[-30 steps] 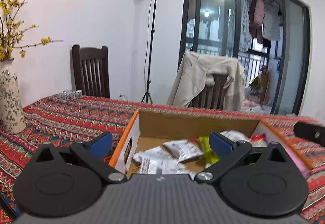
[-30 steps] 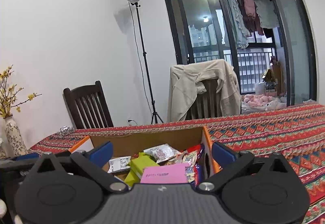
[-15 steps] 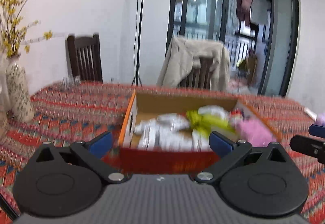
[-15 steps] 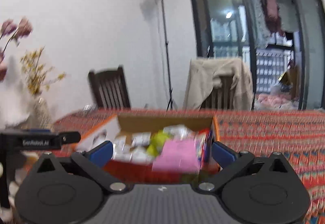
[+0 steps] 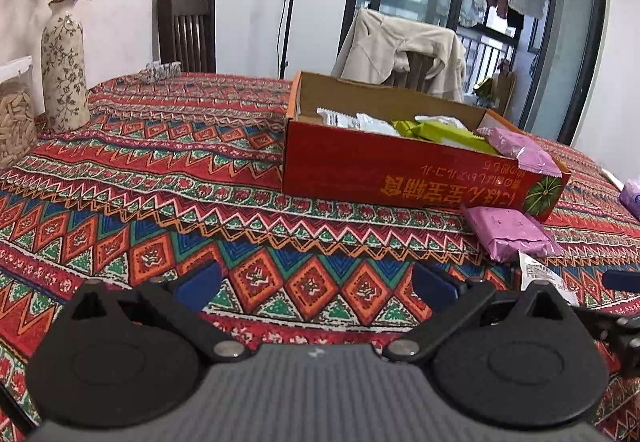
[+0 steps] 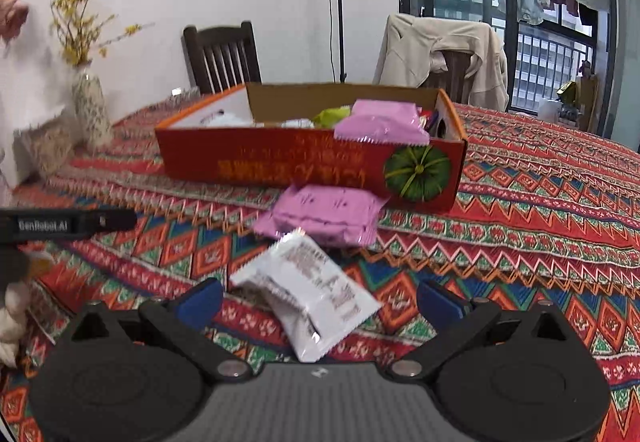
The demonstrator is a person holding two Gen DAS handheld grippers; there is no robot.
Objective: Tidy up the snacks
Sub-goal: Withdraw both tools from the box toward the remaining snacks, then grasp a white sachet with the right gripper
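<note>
Both grippers pulled back from box (image 6: 280, 161) | white packet (image 6: 308, 290) lies diagonal | grippers agape, empty

We see a box (image 5: 408, 165) on the table (image 5: 160, 201), its long side toward us. Snack packets lie in it, and one packet (image 6: 380, 123) rests on its near rim toward the right end. On the cloth just before the box's right end lies a second packet (image 6: 324, 215), touching the box wall. Nearer us, a third packet (image 6: 308, 294) lies with its far corner on the second one. At the table's far left stands a vase (image 5: 64, 65), and a jar (image 5: 14, 113) stands left of it. Behind the table are two chairs: one (image 5: 186, 29) behind the left part, the other (image 6: 444, 53), with a jacket draped on it, behind the box.
</note>
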